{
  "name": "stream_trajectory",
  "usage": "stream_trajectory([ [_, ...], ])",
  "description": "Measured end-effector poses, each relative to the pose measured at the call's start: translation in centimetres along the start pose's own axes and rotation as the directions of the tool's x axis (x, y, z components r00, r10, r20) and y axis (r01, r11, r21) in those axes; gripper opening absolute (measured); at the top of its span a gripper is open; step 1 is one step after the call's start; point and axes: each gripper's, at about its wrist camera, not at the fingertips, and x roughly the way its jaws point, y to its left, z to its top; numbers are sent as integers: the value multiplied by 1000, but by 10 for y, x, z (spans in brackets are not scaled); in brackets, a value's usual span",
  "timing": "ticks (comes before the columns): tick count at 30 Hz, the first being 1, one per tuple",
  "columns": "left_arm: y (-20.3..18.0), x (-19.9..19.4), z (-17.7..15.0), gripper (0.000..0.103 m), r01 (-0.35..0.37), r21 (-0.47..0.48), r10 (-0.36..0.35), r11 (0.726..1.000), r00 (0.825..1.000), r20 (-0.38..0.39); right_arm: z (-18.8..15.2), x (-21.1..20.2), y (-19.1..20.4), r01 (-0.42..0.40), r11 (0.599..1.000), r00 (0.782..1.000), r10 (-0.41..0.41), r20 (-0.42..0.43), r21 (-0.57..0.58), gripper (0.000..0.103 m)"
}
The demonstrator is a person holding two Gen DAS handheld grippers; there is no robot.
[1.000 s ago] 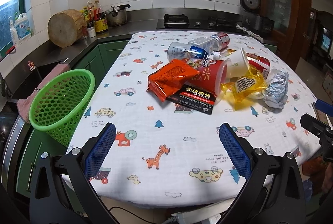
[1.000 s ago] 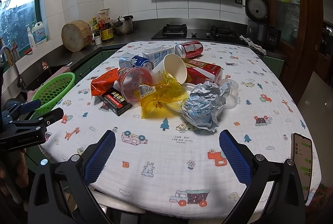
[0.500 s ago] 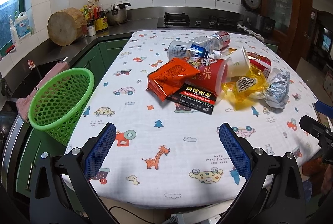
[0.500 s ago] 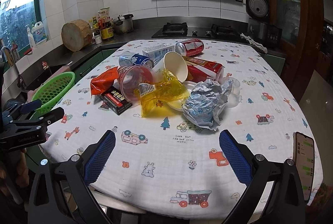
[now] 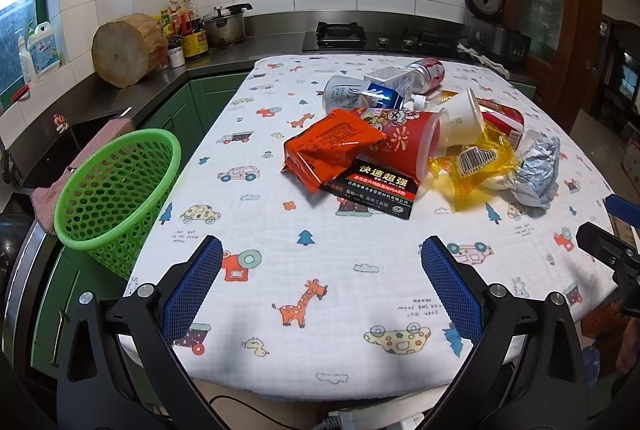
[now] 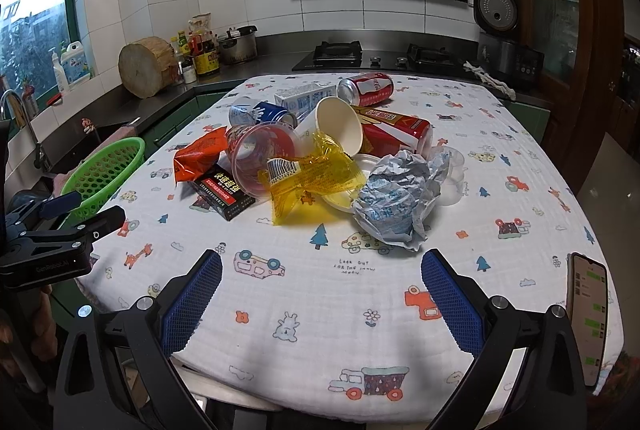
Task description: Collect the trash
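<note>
Your table (image 5: 320, 290), under its cartoon-print cloth, carries the whole trash heap on its far half. The green basket (image 5: 116, 186) hangs off the table's left edge, well apart from the heap. In the pile, the red plastic cup (image 5: 400, 142) lies on its side, with the orange snack bag (image 5: 332, 150) and the black packet (image 5: 376, 190) against it and the yellow wrapper (image 6: 312, 182) touching the crumpled paper wad (image 6: 400, 198). Your left gripper (image 5: 320, 286) and your right gripper (image 6: 320, 290) both stand spread wide over the near cloth, holding nothing. A phone (image 6: 588, 310) lies at the right edge.
</note>
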Motion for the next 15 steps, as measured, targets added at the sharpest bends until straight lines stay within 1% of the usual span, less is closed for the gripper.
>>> stream_trajectory([
  [10, -1, 5, -1, 98, -4, 2, 4, 1000, 1000, -4, 3, -2, -3, 0, 1000, 1000, 0, -3, 2, 97],
  [15, -1, 9, 1, 98, -6, 0, 6, 1000, 1000, -9, 0, 6, 3, 3, 1000, 1000, -3, -6, -3, 97],
])
